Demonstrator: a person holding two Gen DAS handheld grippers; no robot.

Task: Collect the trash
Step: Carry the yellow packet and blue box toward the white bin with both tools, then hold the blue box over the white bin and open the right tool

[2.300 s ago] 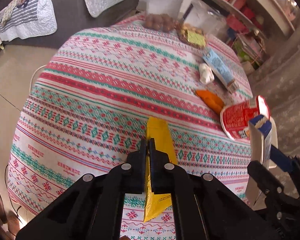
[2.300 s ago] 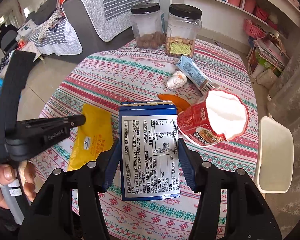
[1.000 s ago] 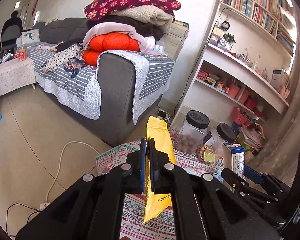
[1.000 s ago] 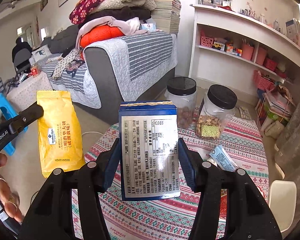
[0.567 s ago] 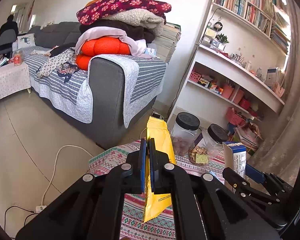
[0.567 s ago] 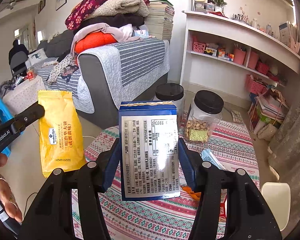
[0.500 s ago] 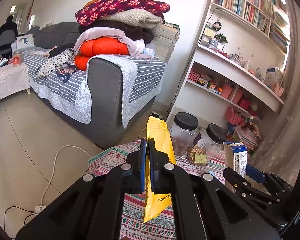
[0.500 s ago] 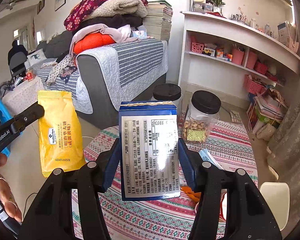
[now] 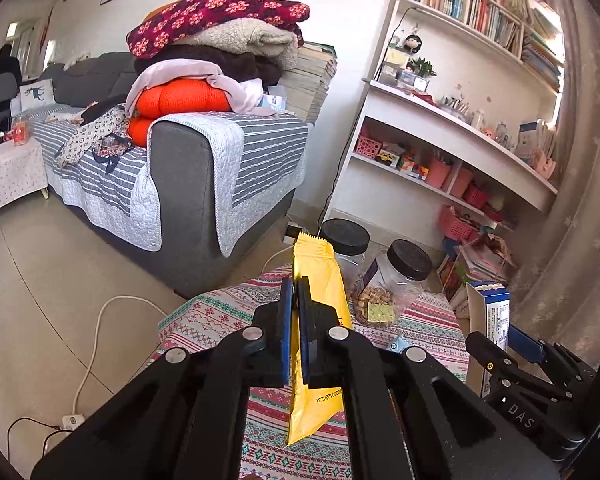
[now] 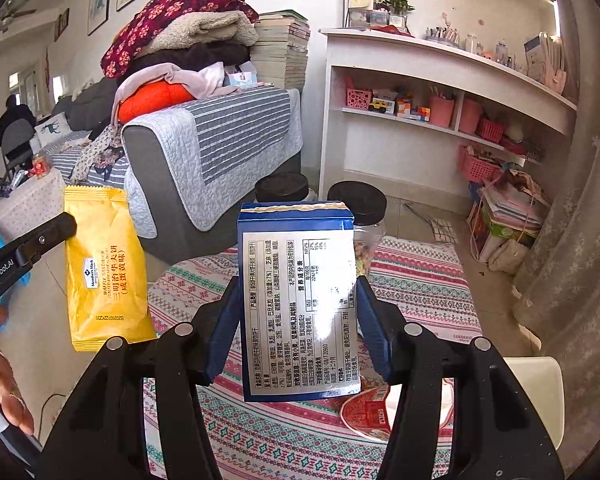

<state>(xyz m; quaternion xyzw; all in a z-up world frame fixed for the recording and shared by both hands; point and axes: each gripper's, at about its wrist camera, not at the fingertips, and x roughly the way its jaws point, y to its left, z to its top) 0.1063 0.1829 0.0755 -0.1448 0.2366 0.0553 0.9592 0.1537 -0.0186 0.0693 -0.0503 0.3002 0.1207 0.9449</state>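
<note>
My left gripper (image 9: 295,292) is shut on a yellow snack wrapper (image 9: 318,280), held edge-on in the air above the table; the wrapper also shows flat in the right wrist view (image 10: 104,264), with the left gripper's finger (image 10: 40,240) beside it. My right gripper (image 10: 296,292) is shut on a blue and white carton (image 10: 298,300), held upright above the table; the carton also shows at the right of the left wrist view (image 9: 490,312). A red instant-noodle cup (image 10: 374,412) lies on the patterned tablecloth (image 10: 260,440) below the carton.
Two black-lidded jars (image 9: 392,280) stand at the table's far edge. A blue wrapper corner (image 9: 398,345) peeks out on the cloth. A white bin (image 10: 540,392) sits right of the table. A grey sofa (image 9: 188,184) and white shelves (image 10: 440,128) lie beyond. A cable (image 9: 96,344) crosses the floor.
Both grippers have tipped slightly downward, so the table and jars sit a little higher and closer in view. Both keep hold of their items.
</note>
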